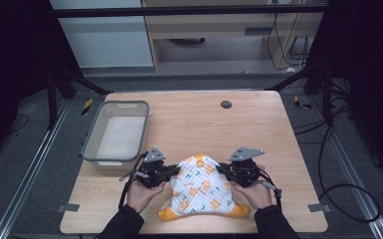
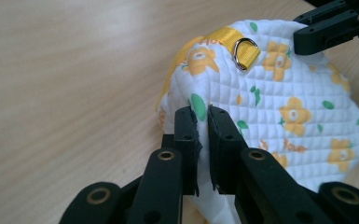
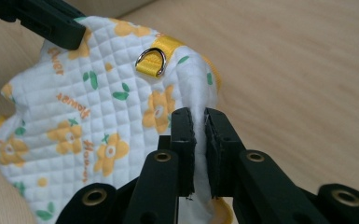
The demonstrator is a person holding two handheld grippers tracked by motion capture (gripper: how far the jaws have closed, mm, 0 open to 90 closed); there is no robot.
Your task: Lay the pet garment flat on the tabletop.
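A white quilted cloth with yellow flowers, green leaves and yellow trim lies near the table's front edge. It carries a yellow strap with a metal D-ring. My left gripper is shut on the cloth's left edge, a fold of fabric pinched between its jaws. My right gripper is shut on the cloth's right edge. The two grippers face each other across the cloth's far part, which is lifted a little off the wood. The other gripper's black fingers show beyond the cloth in each gripper view.
A grey plastic basket with a white cloth inside stands at the table's left. A small dark round cap sits in the tabletop near the far edge. Bare wood lies beyond the cloth. Cables trail on the floor at right.
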